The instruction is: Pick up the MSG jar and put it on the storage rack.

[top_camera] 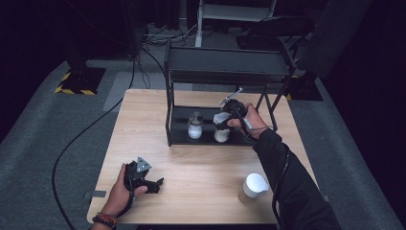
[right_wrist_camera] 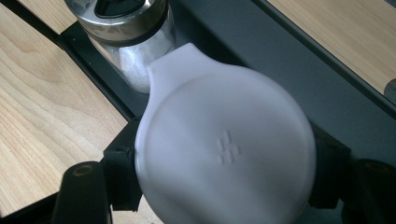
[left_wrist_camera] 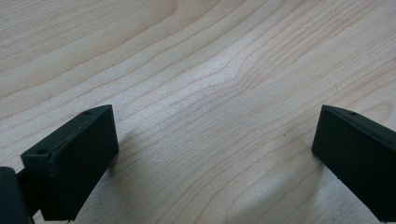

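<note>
I am holding a white-lidded container (right_wrist_camera: pixel 226 149) in the right tool (top_camera: pixel 229 117), whose jaws are pressing against its two sides just under the round white lid with the pour tab. It is sitting at, or just above, the lower shelf of the black rack (top_camera: pixel 182 136), right beside a glass shaker with a metal top (right_wrist_camera: pixel 126 28) that is holding white grains; from the high view I cannot tell whether the container's base is touching the shelf yet.

As I read it, I am either setting this container down or lifting it out, so I am keeping it upright and moving straight along the shelf opening, giving the shaker room and staying under the rack's top shelf (top_camera: pixel 227 62).

My left tool (top_camera: pixel 143 179) is resting on the wooden counter (left_wrist_camera: pixel 196 60) near my side, jaws spread wide with nothing between them. A second white-lidded container (top_camera: pixel 251 188) is standing on the counter's near right, well apart from the rack.
</note>
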### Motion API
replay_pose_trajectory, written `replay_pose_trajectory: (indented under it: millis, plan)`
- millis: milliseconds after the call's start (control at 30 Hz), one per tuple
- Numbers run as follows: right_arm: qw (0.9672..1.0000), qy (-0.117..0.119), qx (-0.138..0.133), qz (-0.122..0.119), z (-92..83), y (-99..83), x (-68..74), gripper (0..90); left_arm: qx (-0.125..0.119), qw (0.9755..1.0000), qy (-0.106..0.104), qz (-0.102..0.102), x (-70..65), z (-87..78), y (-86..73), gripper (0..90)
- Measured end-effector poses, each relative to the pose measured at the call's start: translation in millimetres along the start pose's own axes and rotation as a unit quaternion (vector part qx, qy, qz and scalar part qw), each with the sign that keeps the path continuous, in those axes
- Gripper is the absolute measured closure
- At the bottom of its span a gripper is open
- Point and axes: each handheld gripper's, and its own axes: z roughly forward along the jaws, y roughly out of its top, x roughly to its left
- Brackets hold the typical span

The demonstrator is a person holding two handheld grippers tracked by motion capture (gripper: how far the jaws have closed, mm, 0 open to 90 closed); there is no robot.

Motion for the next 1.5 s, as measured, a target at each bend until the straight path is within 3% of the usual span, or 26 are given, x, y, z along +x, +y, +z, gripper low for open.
replay_pose_trajectory:
  millis: [533, 800, 1133, 1500]
  plan:
    - [1.0000, 0.004, -0.001, 0.003, 0.1, -2.3, -4.5, 29.3, 0.000, 1.0000, 0.000, 0.000, -0.1, -0.1, 0.1, 0.4]
    - [1.0000, 0.003, 0.005, -0.008, 1.7, -3.1, -4.2, 23.5, 0.000, 1.0000, 0.000, 0.001, -0.1, 0.0, -0.1, 0.4]
    - [0.9995, -0.027, 0.008, -0.016, 5.3, -6.6, 4.6, 7.0, 0.000, 1.0000, 0.000, 0.000, 0.0, 0.0, 0.0, 0.4]
    - [0.9987, -0.039, 0.007, -0.031, 11.3, -8.6, 11.3, 4.4, 0.000, 1.0000, 0.000, 0.001, -0.1, 0.0, -0.1, 0.4]
